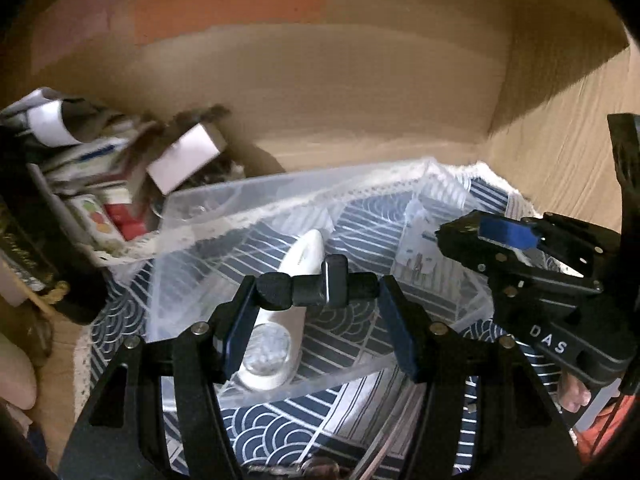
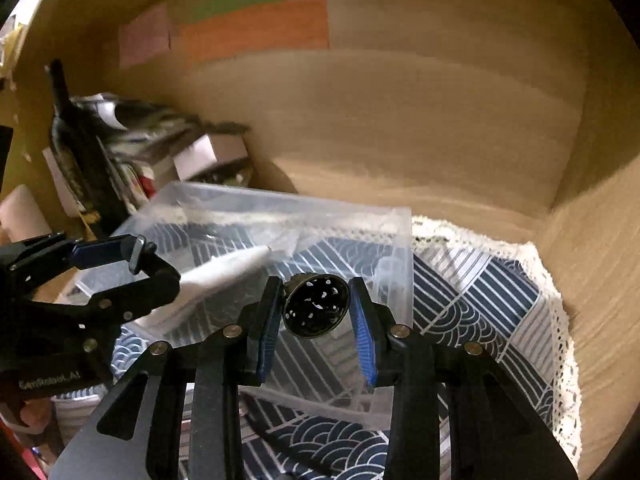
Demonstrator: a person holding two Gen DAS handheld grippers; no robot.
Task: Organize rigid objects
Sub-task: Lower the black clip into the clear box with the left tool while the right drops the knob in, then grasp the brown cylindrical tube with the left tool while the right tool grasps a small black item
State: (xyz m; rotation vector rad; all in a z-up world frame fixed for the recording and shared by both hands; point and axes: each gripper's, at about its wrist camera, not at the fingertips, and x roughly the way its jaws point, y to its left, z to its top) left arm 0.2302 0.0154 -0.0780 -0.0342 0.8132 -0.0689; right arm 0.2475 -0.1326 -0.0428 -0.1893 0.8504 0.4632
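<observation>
Wood panels close round a nook, with orange, green and pink patches on the back wall. On its floor lies a navy cloth with white wave and stripe patterns and a lace edge, and on the cloth stands my landmark, a clear plastic bin.

My left gripper is clamped on a small black bracket-shaped part above the bin's near side. My right gripper is pinched on a round dark perforated cap, hanging over the bin's near right corner.

Inside the bin lies a white device with a clear rounded end; the left view shows its full length, while in the right view I see only its pale body, partly behind my left gripper. The left view also shows a clear packet against the bin's right wall.

Left of the bin sits a heap of boxes, one white and open. The right view alone shows a dark bottle standing left of that heap.

On my right gripper's body, seen from the left view, I read "DAS". On my left gripper's body, seen from the right view, I read "GenRobot.AI". Print on the boxes is too blurred to read.
</observation>
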